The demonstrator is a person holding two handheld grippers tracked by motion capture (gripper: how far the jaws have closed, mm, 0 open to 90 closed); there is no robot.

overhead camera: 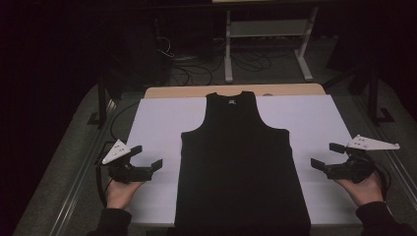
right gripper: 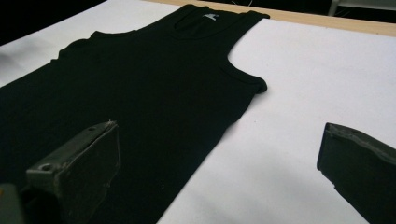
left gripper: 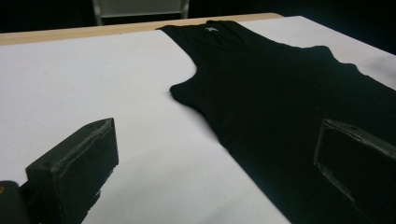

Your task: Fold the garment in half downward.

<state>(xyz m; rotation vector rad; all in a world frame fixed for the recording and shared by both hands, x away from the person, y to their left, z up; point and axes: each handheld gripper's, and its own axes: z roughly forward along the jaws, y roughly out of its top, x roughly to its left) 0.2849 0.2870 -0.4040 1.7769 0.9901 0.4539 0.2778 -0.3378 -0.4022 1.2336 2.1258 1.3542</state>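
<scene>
Between your gaping left gripper [overhead camera: 145,158] and right gripper [overhead camera: 326,155] lies a limp black cotton tank top [overhead camera: 239,162] — soft, light — pinch its side hems.

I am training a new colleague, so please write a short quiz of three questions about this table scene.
1. True or false: the black vest lies flat with its neck pointing away from the person.
2. How do the jaws of the left gripper and the right gripper stand? A) both open, B) both shut on the vest, C) one open and one shut.
3. What does the vest lie on?

Key
1. True; the small label sits at the far end.
2. A; each gripper is beside the vest, one on either side, and holds nothing.
3. A white sheet that covers most of the wooden table.
</scene>
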